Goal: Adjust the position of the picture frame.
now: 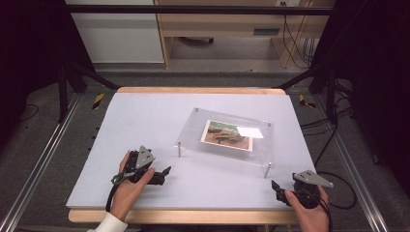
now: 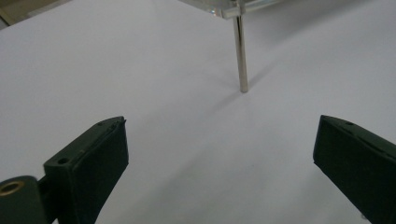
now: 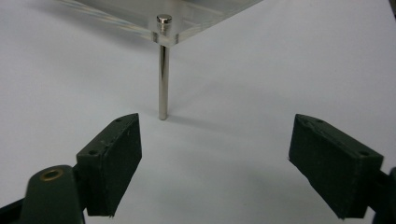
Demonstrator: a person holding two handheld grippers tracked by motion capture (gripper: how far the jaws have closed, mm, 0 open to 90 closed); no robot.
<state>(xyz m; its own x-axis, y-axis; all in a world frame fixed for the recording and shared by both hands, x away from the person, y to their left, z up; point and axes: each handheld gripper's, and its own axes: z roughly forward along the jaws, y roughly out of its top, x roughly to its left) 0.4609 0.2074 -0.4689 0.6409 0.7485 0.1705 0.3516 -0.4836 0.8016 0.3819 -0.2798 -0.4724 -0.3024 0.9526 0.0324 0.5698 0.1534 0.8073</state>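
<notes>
- A clear plastic frame (image 1: pixel 227 137) with a photo (image 1: pixel 227 135) inside stood on 4 thin metal legs near the middle of the white desk (image 1: pixel 145 116).
- The left tongs (image 1: pixel 164 172) lay wide and empty, near the frame's front left leg (image 2: pixel 241 51).
- The right tongs (image 1: pixel 275 187) gaped wide, holding nothing, near the front right leg (image 3: pixel 163 79).

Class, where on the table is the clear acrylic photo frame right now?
In the high view, the clear acrylic photo frame stands on metal legs right of the table's centre, beyond and between both hand-held grippers.
</notes>
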